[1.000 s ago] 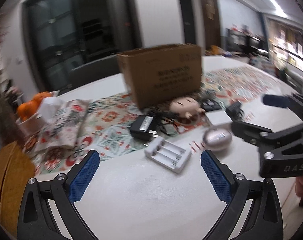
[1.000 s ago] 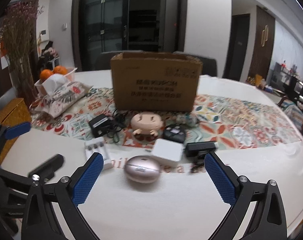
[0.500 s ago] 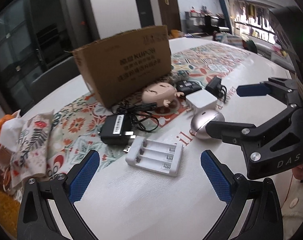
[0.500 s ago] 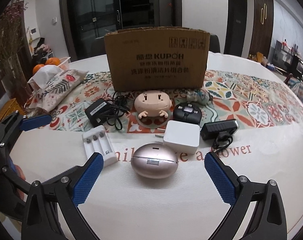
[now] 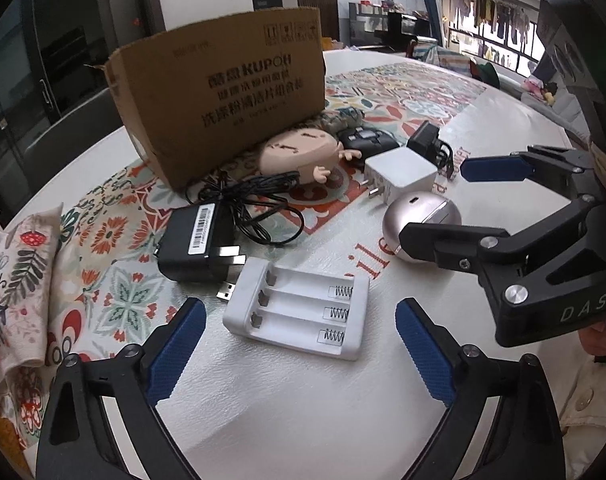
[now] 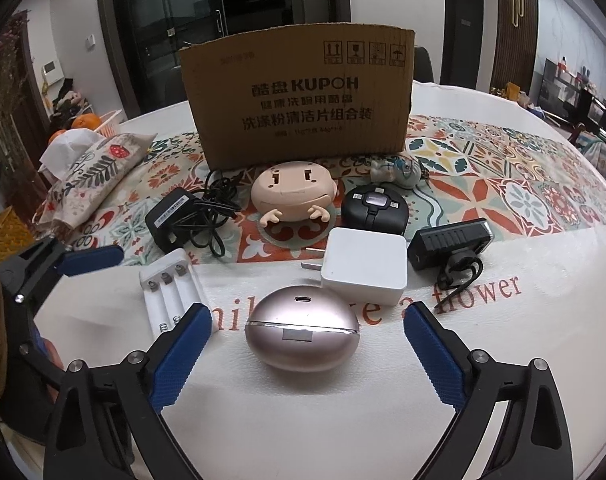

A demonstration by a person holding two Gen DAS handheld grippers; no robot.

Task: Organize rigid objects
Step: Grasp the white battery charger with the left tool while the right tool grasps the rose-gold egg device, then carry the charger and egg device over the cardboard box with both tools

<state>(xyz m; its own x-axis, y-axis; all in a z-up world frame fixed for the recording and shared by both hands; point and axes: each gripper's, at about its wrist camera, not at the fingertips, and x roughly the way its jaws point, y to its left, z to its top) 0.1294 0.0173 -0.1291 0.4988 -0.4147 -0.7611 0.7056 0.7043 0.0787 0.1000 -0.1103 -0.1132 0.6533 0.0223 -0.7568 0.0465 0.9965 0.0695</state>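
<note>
A white battery charger (image 5: 303,312) lies flat on the white table, between the blue pads of my left gripper (image 5: 301,322). Its jaws are closing and do not touch the charger. A pink oval case (image 6: 303,336) sits between the pads of my right gripper (image 6: 307,316). Those jaws are closing too, with gaps on both sides. Behind lie a white plug cube (image 6: 363,266), a black adapter with cable (image 6: 171,216), a beige doll head (image 6: 293,194), a black round reel (image 6: 373,208) and a black clip-on device (image 6: 449,246). An open cardboard box (image 6: 299,100) stands upright behind them.
A patterned table runner (image 6: 503,168) crosses the table under the box. A floral tissue pouch (image 6: 91,168) and a basket of oranges (image 6: 87,122) sit at the left. A small ceramic figure (image 6: 399,170) lies by the box. A person's hand (image 5: 595,340) holds the right gripper.
Both grippers have dropped toward the table and come closer to the objects. The left one has swung over the charger. Both pairs of pads stand slightly narrower than before.
</note>
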